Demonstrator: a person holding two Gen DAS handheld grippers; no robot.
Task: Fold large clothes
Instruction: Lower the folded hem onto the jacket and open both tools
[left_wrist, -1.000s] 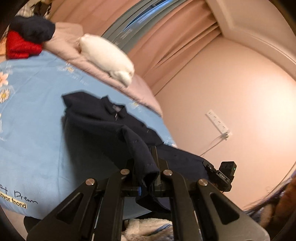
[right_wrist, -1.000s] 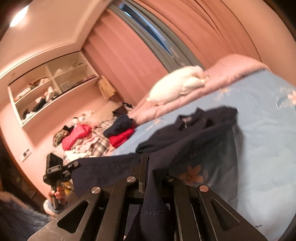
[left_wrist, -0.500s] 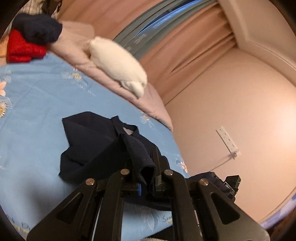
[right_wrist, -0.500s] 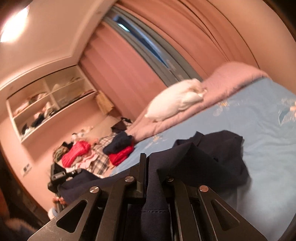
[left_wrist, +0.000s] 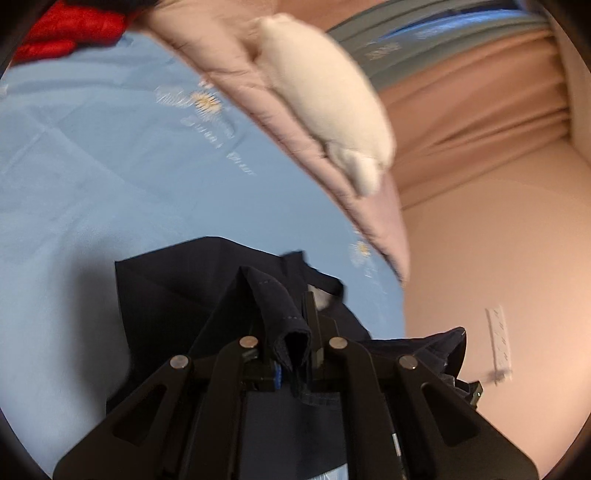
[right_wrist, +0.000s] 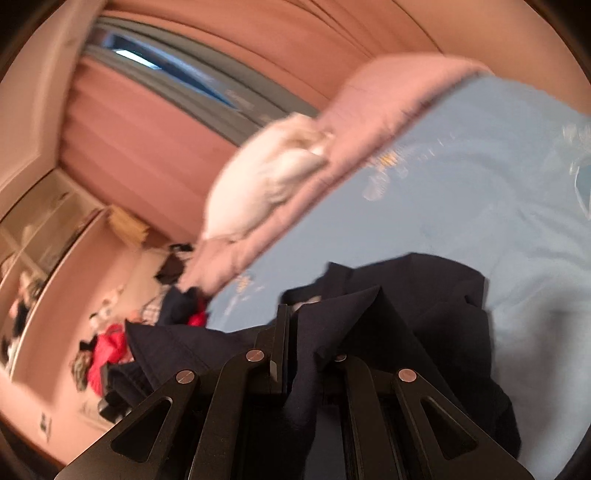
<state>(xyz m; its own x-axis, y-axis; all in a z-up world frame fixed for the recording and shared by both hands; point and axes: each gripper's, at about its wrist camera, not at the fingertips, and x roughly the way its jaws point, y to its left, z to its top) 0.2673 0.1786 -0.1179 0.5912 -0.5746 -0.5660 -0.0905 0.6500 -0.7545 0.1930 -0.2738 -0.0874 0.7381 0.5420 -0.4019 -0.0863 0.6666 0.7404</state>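
Observation:
A dark navy collared shirt (left_wrist: 177, 295) lies on the light blue bedsheet (left_wrist: 92, 155). My left gripper (left_wrist: 290, 332) is shut on a bunched navy hem of the shirt. My right gripper (right_wrist: 295, 332) is shut on another part of the same shirt (right_wrist: 424, 295), which drapes over its fingers. The shirt's collar end rests on the bed ahead in both views; the cloth between the grippers hangs doubled over it. Both views are motion-blurred.
A white pillow (left_wrist: 328, 99) lies on a pink quilt (left_wrist: 229, 55) at the bed's head, below curtains and a window. Red and dark clothes (left_wrist: 66, 26) are piled at the far left. Shelves and a clothes heap (right_wrist: 107, 350) stand beside the bed.
Both grippers have carried the held shirt edge forward toward the collar end, doubling the shirt over itself. The pillow and bed head appear closer.

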